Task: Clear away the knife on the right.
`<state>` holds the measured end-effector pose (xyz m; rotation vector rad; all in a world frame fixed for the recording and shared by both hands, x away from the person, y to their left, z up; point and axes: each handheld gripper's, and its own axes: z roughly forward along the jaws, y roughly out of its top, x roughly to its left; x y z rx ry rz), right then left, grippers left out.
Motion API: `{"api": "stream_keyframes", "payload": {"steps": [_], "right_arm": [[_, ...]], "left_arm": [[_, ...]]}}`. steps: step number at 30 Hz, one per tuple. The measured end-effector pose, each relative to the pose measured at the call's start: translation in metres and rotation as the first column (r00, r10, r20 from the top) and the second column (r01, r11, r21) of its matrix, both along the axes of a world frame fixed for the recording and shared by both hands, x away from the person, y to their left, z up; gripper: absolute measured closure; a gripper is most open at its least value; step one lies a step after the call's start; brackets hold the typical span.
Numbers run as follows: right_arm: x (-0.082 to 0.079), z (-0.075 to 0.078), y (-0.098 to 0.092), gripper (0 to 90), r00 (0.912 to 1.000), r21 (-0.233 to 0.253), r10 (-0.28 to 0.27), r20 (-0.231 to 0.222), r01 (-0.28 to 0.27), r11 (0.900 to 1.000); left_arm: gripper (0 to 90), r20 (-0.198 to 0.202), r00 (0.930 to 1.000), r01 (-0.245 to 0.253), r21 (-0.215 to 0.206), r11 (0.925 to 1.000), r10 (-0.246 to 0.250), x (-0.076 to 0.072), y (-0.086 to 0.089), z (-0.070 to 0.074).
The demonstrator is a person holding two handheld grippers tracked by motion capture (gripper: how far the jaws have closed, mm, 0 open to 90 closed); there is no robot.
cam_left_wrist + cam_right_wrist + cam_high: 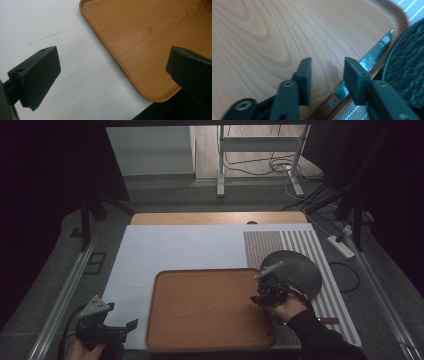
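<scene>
Hovering low over the right edge of the wooden tray [200, 315], held the jaws of the right gripper [327, 62] spread and empty above bare wood, just beside a knife [374, 53]. Lay along that tray's right rim, blade tip toward the far right corner and riveted reddish wood handle toward the near edge, steel partly hidden behind one jaw. Sat close against a dark speckled round plate [300, 265], touching or not impossible to tell, the plate itself on a striped mat [300, 242] at the table's right edge, beside the tray's far right corner. Waited meanwhile off the tray's near left corner, over the white sheet [175, 250]: left gripper [127, 326], jaws likewise wide apart, pinching nothing. Judged the likely piece in hand: thin, stiff, fairly light, slick on the steel and sharp along one edge, lying flat and so awkward to lift from above. Looked best taken across the wooden handle, near the rivet, where grain offered grip and no edge threatened the pads; seemed apt to skate on the smooth tray if nudged.
</scene>
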<state>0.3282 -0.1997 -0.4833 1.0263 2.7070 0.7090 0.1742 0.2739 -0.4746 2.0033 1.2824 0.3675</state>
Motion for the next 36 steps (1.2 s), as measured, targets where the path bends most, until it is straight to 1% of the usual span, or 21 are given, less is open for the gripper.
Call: {"api": "stream_keyframes", "payload": {"steps": [4, 6, 8, 10, 12, 15, 19, 21, 23, 26, 28, 32, 36], "right_arm": [[-0.001, 0.002, -0.002, 38.1, 1.0000, 0.034, -0.006, 0.000, 0.006, 0.999], [-0.001, 0.003, -0.003, 29.5, 0.9999, 0.042, -0.014, -0.003, 0.014, 0.999], [-0.001, 0.003, -0.003, 26.0, 0.9998, 0.040, -0.019, -0.002, 0.019, 0.999], [-0.001, 0.004, -0.004, 20.9, 0.9997, 0.047, -0.026, -0.001, 0.026, 0.999], [-0.001, 0.004, -0.004, 20.5, 0.9998, 0.059, -0.017, -0.008, 0.018, 0.998], [-0.002, 0.004, -0.005, 18.0, 0.9997, 0.058, -0.008, -0.022, 0.010, 0.998], [-0.004, 0.005, -0.006, 11.7, 1.0000, 0.046, -0.001, -0.007, 0.002, 0.999], [-0.005, 0.006, -0.006, 8.5, 0.9998, 0.048, 0.018, -0.006, -0.017, 0.999], [-0.008, 0.008, -0.004, 3.2, 0.9993, 0.041, 0.037, 0.006, -0.038, 0.998], [-0.012, 0.009, -0.003, 2.6, 0.9981, 0.034, 0.052, 0.035, -0.053, 0.998], [-0.014, 0.010, -0.004, 0.4, 0.9979, 0.040, 0.047, 0.044, -0.049, 0.998], [-0.013, 0.012, -0.013, 0.0, 0.9988, 0.069, 0.026, 0.041, -0.029, 0.997], [-0.015, 0.014, -0.022, 0.0, 0.9982, 0.092, 0.005, 0.060, -0.010, 0.996]], "left_arm": [[0.1, 0.000, 1.0000, 0.001, 0.001, 1.0000, -0.001, 0.000, 0.000, 0.000], [0.1, 0.000, 1.0000, 0.001, 0.001, 1.0000, -0.001, 0.000, 0.000, 0.000], [0.1, 0.000, 1.0000, 0.001, 0.001, 1.0000, -0.001, 0.000, 0.000, 0.000], [0.1, 0.000, 1.0000, 0.002, 0.001, 1.0000, -0.002, 0.000, 0.000, 0.000], [0.1, -0.001, 1.0000, 0.002, 0.002, 1.0000, -0.002, 0.000, 0.000, 0.000], [0.1, -0.001, 1.0000, 0.002, 0.002, 1.0000, -0.002, 0.000, 0.000, 0.000], [0.1, 0.000, 1.0000, 0.003, 0.003, 1.0000, -0.003, 0.000, 0.000, 0.000], [0.2, 0.000, 1.0000, 0.003, 0.003, 1.0000, -0.003, 0.000, 0.000, 0.000], [0.2, 0.000, 1.0000, 0.004, 0.003, 1.0000, -0.004, 0.000, 0.000, 0.000], [0.2, 0.000, 1.0000, 0.004, 0.005, 1.0000, -0.004, 0.000, -0.001, 0.000], [0.2, -0.001, 1.0000, 0.003, 0.005, 1.0000, -0.003, 0.000, -0.001, 0.000], [0.2, -0.002, 1.0000, 0.003, 0.006, 1.0000, -0.003, 0.000, -0.001, 0.000], [0.2, -0.003, 1.0000, 0.002, 0.006, 1.0000, -0.002, 0.000, -0.001, 0.000]]}}
